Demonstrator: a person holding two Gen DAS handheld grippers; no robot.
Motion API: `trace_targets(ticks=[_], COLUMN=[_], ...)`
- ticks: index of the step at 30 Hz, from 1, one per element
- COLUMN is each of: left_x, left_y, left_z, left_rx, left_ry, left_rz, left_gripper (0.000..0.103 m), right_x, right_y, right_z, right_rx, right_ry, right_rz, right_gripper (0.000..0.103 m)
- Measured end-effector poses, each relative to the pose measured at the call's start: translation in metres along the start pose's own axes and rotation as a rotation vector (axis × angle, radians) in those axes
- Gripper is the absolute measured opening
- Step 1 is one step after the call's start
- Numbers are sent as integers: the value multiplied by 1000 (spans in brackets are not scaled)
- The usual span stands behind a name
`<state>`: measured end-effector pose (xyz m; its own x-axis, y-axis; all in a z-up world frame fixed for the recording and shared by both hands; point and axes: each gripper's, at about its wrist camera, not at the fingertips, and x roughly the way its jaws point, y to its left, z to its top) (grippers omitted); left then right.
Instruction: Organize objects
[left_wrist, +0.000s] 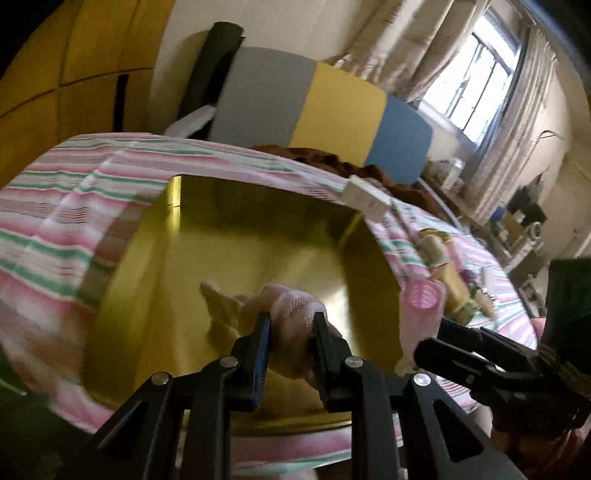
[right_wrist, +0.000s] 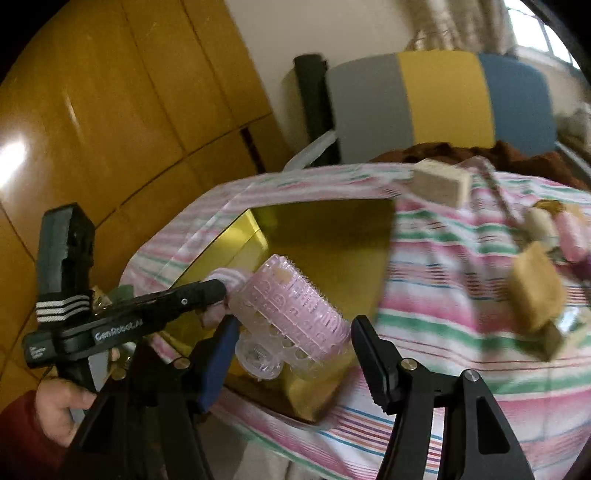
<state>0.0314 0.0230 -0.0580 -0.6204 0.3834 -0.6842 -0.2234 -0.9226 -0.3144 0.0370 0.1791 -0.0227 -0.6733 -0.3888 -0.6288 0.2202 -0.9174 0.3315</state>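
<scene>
A shiny gold box (left_wrist: 236, 266) (right_wrist: 325, 236) stands open on a pink, green and white striped cloth (left_wrist: 66, 229) (right_wrist: 443, 306). My left gripper (left_wrist: 290, 325) is shut on a pink hair roller (left_wrist: 291, 314) and holds it over the box. In the right wrist view the same gripper (right_wrist: 221, 291) comes in from the left, over the box's near edge. My right gripper (right_wrist: 295, 332) is open, its jaws wide apart around a large pink hair roller (right_wrist: 295, 314) that hangs between them at the box's near corner. That roller also shows in the left wrist view (left_wrist: 421, 295).
Further rollers (right_wrist: 572, 236) (left_wrist: 436, 247), a tan sponge block (right_wrist: 535, 291) and a white block (right_wrist: 439, 184) (left_wrist: 365, 195) lie on the cloth to the right. A grey, yellow and blue headboard (left_wrist: 317, 107) (right_wrist: 439, 96) and yellow wardrobe (right_wrist: 110, 110) stand behind.
</scene>
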Motion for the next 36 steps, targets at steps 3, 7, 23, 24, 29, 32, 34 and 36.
trace_targets(ticks=[3,7,23,24,29,32,34,36], left_x=[-5,-7,-54,-52,-38,-32,-27,-23], left_y=[13,30,30,26,1,-15,-26,-34], left_z=[-5,-10,0,2,4,2,1,0], left_rx=[-16,-52,-222,-219,-176,-149,-134,-119], left_ry=[9,22,-167,-160,-118,-97,-88,-73], left_rz=[39,80,109,98,56,34,19,7], left_gripper=[21,29,66,67,67,67,67,67], right_x=[24,45,6,4,-11,-19,-21,-25], right_y=[7,19,9,7,-7,-17,-22,-29], right_z=[3,0,-14,-14,-12,-12,-13,-14], right_rx=[27,38,59,63,86,106,117,131], right_ry=[46,82,-33,-44,-83,-98,-97,-103], right_rz=[35,61,-7,-14,-48,-64,-74,-84], right_gripper=[64,66,85,85,85,85,85,85])
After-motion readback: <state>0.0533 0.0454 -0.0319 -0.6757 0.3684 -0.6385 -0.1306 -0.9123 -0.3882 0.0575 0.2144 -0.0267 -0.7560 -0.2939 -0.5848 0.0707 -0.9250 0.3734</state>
